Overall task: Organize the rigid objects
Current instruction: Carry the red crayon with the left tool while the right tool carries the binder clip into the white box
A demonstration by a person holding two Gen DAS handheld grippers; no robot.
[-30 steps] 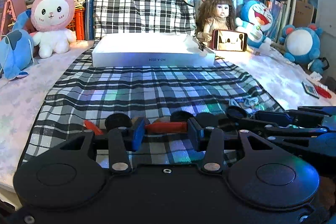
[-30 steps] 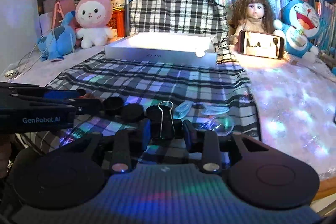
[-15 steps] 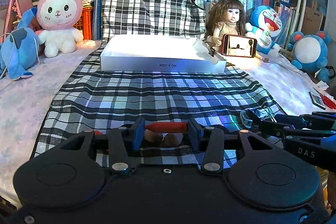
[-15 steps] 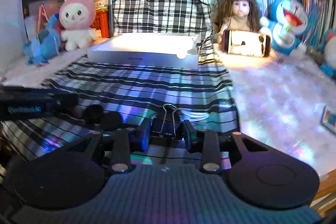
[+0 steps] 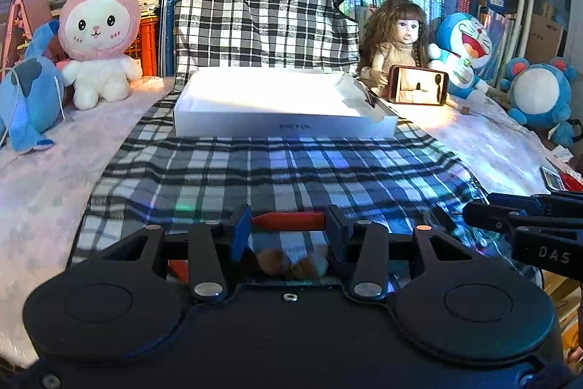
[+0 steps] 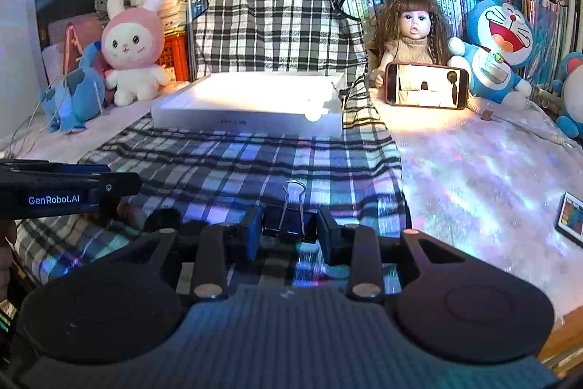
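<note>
My left gripper (image 5: pixel 288 225) is shut on a slim red stick-shaped object (image 5: pixel 288 218), held crosswise between its blue pads above the checked cloth (image 5: pixel 277 166). My right gripper (image 6: pixel 289 228) is shut on a black binder clip (image 6: pixel 289 225), whose wire handles stand up toward the far side. Both hover over the near part of the cloth. A shallow white box (image 5: pixel 280 104) (image 6: pixel 251 104) lies open at the far end of the cloth, brightly lit. Small brownish items (image 5: pixel 291 261) blur beneath the left jaws. The right gripper's side shows at the right edge of the left wrist view.
Plush toys line the back: a pink rabbit (image 5: pixel 100 28), a blue one (image 5: pixel 29 97), a doll (image 6: pixel 411 28) behind a lit phone (image 6: pixel 426 84), blue cat toys (image 6: pixel 495 46). Books and a draped shirt stand behind. Dark round pieces (image 6: pixel 164 217) lie near left.
Both grippers rose slightly off the cloth and moved toward the white box, carrying the red object and the binder clip. The small items on the cloth dropped out of sight below.
</note>
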